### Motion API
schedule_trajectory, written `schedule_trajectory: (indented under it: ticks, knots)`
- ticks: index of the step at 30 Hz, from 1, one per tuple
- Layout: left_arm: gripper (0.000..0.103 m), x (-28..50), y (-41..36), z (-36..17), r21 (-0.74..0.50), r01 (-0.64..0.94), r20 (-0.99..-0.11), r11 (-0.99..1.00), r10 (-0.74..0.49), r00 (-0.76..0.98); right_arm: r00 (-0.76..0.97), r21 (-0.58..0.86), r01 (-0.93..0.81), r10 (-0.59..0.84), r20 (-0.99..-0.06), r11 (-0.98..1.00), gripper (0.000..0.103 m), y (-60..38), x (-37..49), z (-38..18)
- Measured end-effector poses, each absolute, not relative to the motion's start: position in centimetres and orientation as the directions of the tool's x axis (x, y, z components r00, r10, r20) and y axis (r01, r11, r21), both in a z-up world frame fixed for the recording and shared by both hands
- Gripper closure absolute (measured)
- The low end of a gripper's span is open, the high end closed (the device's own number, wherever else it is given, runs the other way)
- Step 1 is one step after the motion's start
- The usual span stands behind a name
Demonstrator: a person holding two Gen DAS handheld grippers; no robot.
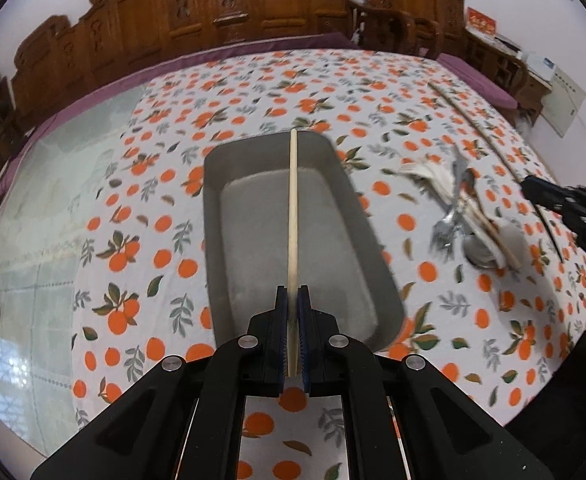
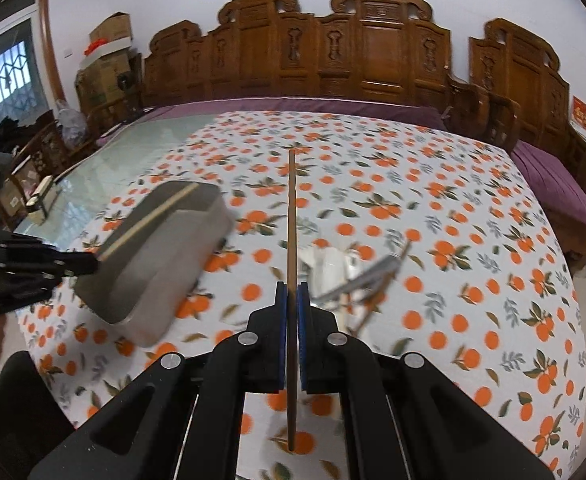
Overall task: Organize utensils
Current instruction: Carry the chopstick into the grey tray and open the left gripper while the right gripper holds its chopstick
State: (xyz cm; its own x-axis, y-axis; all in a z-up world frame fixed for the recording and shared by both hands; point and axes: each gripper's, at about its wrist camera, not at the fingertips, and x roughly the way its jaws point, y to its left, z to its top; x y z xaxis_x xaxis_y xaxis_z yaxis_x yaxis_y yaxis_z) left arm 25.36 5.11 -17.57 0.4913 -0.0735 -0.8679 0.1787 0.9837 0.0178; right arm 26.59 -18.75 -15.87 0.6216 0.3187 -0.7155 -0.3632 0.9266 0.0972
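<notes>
The left gripper (image 1: 292, 292) tilts steeply down over the table, its black linkage arms fanning in from the 6 o'clock edge of its own view, and its blue-padded jaws are pinched on a pale, cream-coloured chopstick (image 1: 292, 216). That stick runs straight from 6 to 12 o'clock, its far tip just past the far rim of the grey rectangular metal tray (image 1: 253, 240) that lies under it on the white tablecloth printed with oranges and green leaves (image 1: 141, 216). From the right wrist view the same stick slants over the tray toward 1 o'clock. The right gripper (image 2: 291, 292) also points downward, less steeply, and its jaws are clamped on a darker brown wooden chopstick (image 2: 291, 220), whose long axis likewise runs 6 to 12 o'clock, the tail sticking out behind the pads toward the camera. In the left view this gripper shows at 3 o'clock, the dark stick hanging below it. A blurred heap of metal forks, spoons and chopsticks (image 1: 465, 212) lies on the cloth at 3 o'clock of the tray. A carved brown wooden bench (image 2: 333, 52) stands beyond the table at 12 o'clock.
</notes>
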Motion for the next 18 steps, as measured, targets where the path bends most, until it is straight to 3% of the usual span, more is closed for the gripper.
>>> schedule_trajectory:
  ticks: [11,18]
  knots:
    - [0.098,27.2,6.1,-19.7,-0.015,0.144,-0.884,0.989,-0.081,0.460,0.578,0.119,-0.417,0.363,-0.731,0.901,0.097,-14.2,26.3,-15.4]
    - [0.089,26.4,6.9,-17.5,-0.024,0.155,-0.863,0.988,-0.098,0.496,0.552,0.138,-0.444,0.391,-0.737,0.885,0.097,-12.0,26.4,-15.2]
